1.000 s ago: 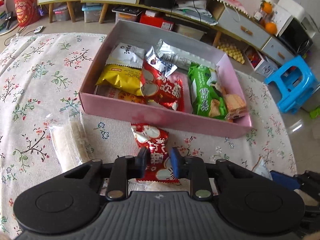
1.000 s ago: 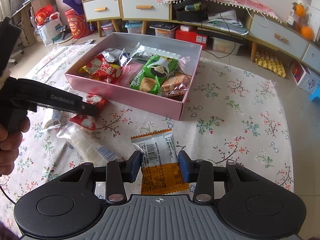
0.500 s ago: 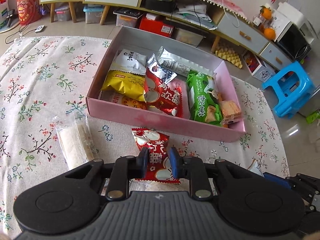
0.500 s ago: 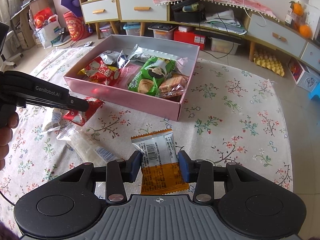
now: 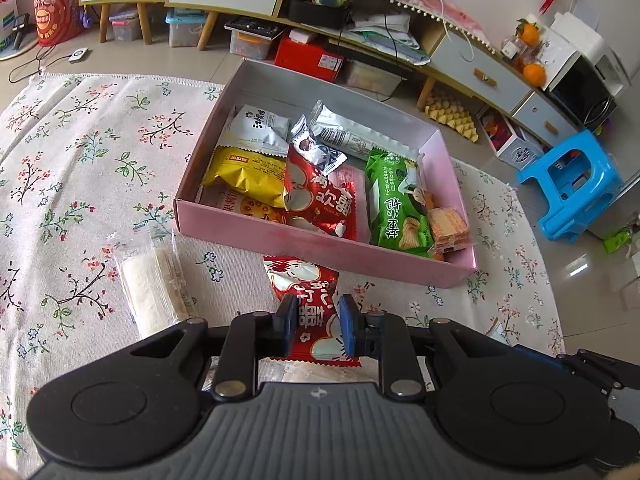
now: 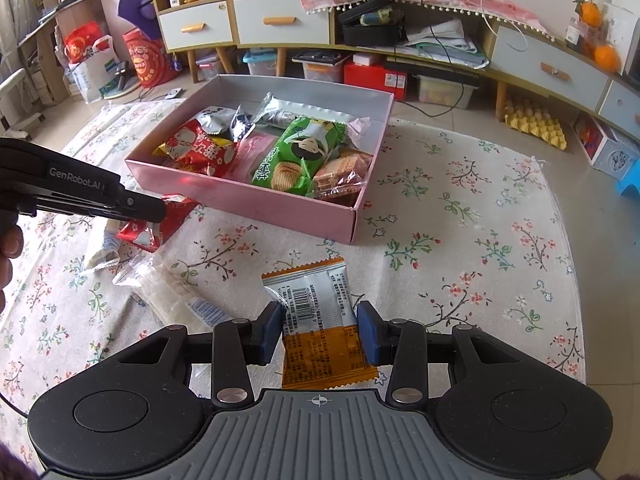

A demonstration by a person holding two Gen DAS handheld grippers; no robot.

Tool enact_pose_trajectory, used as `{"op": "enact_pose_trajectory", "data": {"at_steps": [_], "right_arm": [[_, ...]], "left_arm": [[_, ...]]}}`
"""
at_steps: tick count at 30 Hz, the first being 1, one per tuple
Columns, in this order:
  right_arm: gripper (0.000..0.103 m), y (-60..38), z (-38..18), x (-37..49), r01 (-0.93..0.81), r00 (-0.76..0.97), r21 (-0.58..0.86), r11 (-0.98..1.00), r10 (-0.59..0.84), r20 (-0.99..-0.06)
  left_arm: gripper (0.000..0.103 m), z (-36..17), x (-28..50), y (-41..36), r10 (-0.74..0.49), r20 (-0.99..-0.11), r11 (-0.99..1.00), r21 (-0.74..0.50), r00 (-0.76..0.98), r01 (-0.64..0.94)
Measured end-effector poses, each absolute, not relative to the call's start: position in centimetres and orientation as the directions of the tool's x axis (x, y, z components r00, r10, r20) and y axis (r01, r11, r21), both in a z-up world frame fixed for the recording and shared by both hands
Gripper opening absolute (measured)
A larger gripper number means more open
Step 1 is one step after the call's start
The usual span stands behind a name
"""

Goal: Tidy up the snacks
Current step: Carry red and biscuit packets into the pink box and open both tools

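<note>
A pink box (image 5: 320, 246) on the floral cloth holds several snack packs; it also shows in the right wrist view (image 6: 256, 204). My left gripper (image 5: 315, 322) is shut on a red snack packet (image 5: 308, 300) and holds it in the air just short of the box's near wall. From the right wrist view the left gripper (image 6: 156, 210) carries the red packet (image 6: 160, 224) above the cloth. My right gripper (image 6: 320, 330) is shut on an orange and silver snack packet (image 6: 320, 320), held over the cloth.
A clear-wrapped white snack (image 5: 150, 284) lies on the cloth left of the left gripper, also visible in the right wrist view (image 6: 176, 296). A small wrapped item (image 6: 104, 254) lies beside it. Low cabinets (image 6: 320, 20) and a blue stool (image 5: 572, 188) stand beyond the cloth.
My left gripper has lifted the red packet higher and moved it toward the pink box. My right gripper keeps its hold on the orange packet and has barely moved.
</note>
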State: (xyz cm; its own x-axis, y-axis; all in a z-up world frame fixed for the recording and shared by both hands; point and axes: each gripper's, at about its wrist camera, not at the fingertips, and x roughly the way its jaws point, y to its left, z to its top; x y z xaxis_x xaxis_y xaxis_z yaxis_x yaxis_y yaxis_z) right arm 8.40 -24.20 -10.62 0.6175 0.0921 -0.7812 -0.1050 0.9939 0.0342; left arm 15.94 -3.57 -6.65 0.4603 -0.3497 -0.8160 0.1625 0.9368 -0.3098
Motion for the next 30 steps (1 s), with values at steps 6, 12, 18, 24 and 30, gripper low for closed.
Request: {"op": "enact_pose_trajectory", "data": {"at_steps": [6, 12, 18, 24, 30], "right_arm": [[0.039, -24.2, -10.6, 8.4, -0.099, 0.622, 0.037, 0.994, 0.091, -0.778], [0.039, -24.3, -10.4, 8.3, -0.093, 0.628, 0.036, 0.995, 0.086, -0.774], [0.039, -24.2, -10.4, 8.3, -0.086, 0.632, 0.033, 0.996, 0.08, -0.771], [0.039, -24.2, -10.3, 8.4, -0.081, 0.636, 0.026, 0.996, 0.072, -0.768], [0.039, -24.3, -10.0, 8.5, -0.069, 0.645, 0.029, 0.997, 0.067, -0.761]], "left_arm": [[0.021, -6.4, 16.0, -3.5, -0.356, -0.812, 0.934, -0.32, 0.463, 0.159], [0.021, -6.1, 16.0, -3.4, -0.367, -0.805, 0.93, -0.332, 0.466, 0.16], [0.021, -5.9, 15.9, -3.4, -0.374, -0.799, 0.927, -0.339, 0.47, 0.161], [0.021, -5.7, 16.0, -3.5, -0.374, -0.797, 0.927, -0.338, 0.474, 0.164], [0.021, -5.3, 16.3, -3.4, -0.372, -0.786, 0.928, -0.335, 0.493, 0.166]]}}
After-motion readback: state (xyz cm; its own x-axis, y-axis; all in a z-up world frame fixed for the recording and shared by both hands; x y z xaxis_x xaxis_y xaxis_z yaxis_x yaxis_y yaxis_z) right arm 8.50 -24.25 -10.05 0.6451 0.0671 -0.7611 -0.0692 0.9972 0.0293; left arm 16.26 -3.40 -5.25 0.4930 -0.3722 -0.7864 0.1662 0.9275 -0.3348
